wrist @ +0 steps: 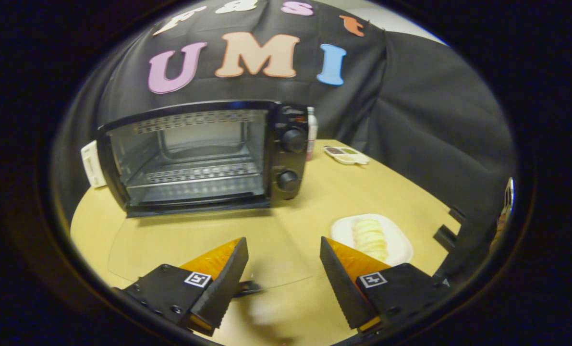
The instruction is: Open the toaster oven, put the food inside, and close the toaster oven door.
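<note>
A black toaster oven [204,156] stands at the back of the wooden table [314,202], with two knobs [293,140] on its right side. Its glass door [194,250] lies folded down flat toward me, and the wire rack inside is bare. The door's dark handle [249,288] shows just by the left finger. My gripper [283,240] hovers open over the door's front edge with nothing between its fingers. Pale yellow sliced food [370,238] rests on a white plate [401,245], just ahead of the right finger.
A small white tray with coloured compartments [347,155] lies at the back right of the oven. A bottle [311,129] stands behind the oven's right side, and a white object [92,164] leans at its left. Black brackets [446,235] sit at the table's right edge.
</note>
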Motion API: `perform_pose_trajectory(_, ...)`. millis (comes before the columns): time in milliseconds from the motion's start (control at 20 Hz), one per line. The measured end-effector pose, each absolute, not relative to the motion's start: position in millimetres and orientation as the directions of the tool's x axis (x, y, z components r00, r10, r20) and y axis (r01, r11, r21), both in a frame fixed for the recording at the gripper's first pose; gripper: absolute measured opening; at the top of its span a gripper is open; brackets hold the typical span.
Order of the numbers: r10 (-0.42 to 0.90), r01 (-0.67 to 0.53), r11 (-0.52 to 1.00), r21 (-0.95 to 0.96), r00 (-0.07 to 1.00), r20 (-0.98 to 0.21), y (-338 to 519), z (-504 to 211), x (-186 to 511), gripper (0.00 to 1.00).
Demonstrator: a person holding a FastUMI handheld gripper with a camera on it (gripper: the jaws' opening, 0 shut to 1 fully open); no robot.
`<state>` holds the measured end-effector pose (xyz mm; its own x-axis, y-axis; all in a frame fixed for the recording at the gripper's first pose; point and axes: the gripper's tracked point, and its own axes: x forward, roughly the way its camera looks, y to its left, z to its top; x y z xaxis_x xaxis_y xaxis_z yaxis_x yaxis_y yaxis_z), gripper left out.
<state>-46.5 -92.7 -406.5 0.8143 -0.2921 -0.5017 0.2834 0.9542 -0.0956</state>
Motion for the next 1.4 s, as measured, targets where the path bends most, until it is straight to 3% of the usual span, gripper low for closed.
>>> perform_pose_trajectory(400, -0.422, 0.493, 0.870, -0.001, 0.744, -0.518, -190, -414, -50, 0.96)
perform_pose_trajectory(1000, -0.438, 0.562, 0.827, 0.009, 0.654, -0.617, -219, -465, -56, 0.92)
perform_pose_trajectory(1300, -0.434, 0.555, 0.832, 0.006, 0.657, -0.617, -216, -468, -50, 0.87)
perform_pose_trajectory(1400, -0.432, 0.546, 0.838, 0.001, 0.664, -0.610, -212, -467, -47, 0.80)
